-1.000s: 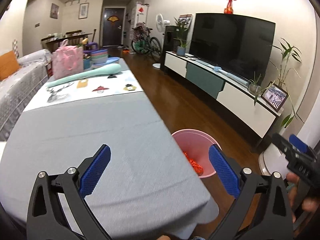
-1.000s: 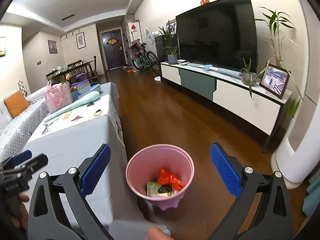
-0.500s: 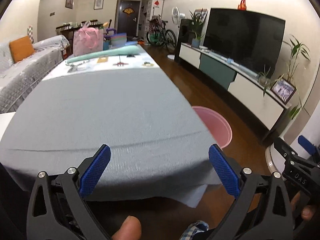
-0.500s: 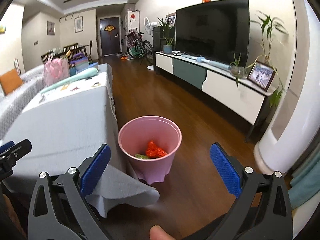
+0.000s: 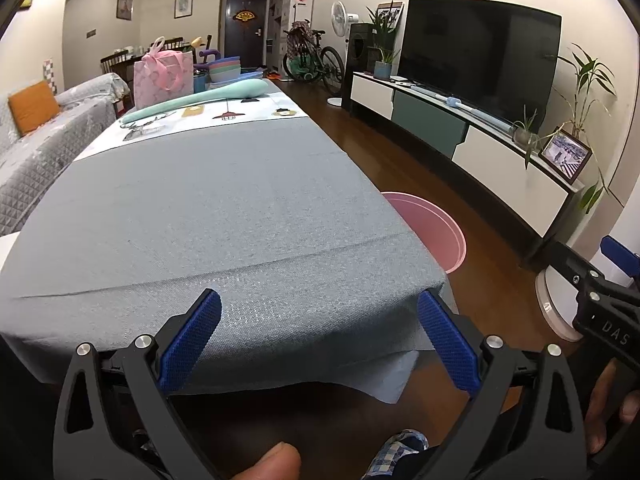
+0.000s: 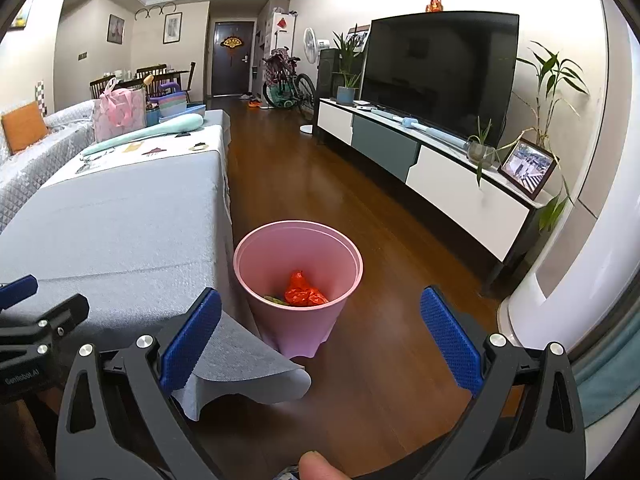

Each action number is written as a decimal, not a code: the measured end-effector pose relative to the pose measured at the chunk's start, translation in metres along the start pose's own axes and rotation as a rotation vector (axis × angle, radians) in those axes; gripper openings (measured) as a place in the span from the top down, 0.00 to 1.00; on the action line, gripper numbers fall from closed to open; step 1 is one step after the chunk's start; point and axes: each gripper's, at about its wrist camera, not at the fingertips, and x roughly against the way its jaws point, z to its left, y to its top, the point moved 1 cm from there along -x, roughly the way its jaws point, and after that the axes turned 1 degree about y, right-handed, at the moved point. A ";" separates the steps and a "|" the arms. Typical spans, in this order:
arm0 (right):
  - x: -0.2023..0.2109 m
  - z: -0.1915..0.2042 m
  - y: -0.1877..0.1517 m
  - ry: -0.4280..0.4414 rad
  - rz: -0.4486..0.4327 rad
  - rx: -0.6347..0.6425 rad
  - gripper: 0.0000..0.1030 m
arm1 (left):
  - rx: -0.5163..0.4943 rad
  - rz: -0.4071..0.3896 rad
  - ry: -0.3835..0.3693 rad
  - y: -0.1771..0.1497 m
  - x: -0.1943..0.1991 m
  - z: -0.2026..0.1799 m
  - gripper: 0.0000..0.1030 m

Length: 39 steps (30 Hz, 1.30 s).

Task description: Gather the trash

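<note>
A pink trash bin [image 6: 298,276] stands on the wooden floor beside the table's right edge. It holds a crumpled red wrapper [image 6: 302,293] and a green scrap [image 6: 275,300]. In the left wrist view only the bin's rim [image 5: 434,226] shows past the table corner. My right gripper [image 6: 319,336] is open and empty, held back from the bin. My left gripper [image 5: 318,344] is open and empty, low at the near edge of the table with the grey-blue cloth [image 5: 208,216]. The right gripper's body also shows at the left wrist view's right edge [image 5: 600,308].
At the table's far end lie a long mint-green object [image 5: 200,98], a pink bag [image 5: 163,72] and stacked bowls [image 5: 225,69]. A grey sofa [image 5: 36,136] runs along the left. A TV cabinet [image 6: 432,168] with a TV lines the right wall. A white rounded appliance [image 6: 568,300] stands at right.
Both grippers have drawn back and lowered from over the table and bin. The bin now sits farther off in the right wrist view. Both stay open.
</note>
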 end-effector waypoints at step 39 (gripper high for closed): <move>0.001 0.001 0.001 0.001 -0.001 -0.015 0.05 | 0.013 0.019 -0.008 -0.002 -0.003 0.002 0.07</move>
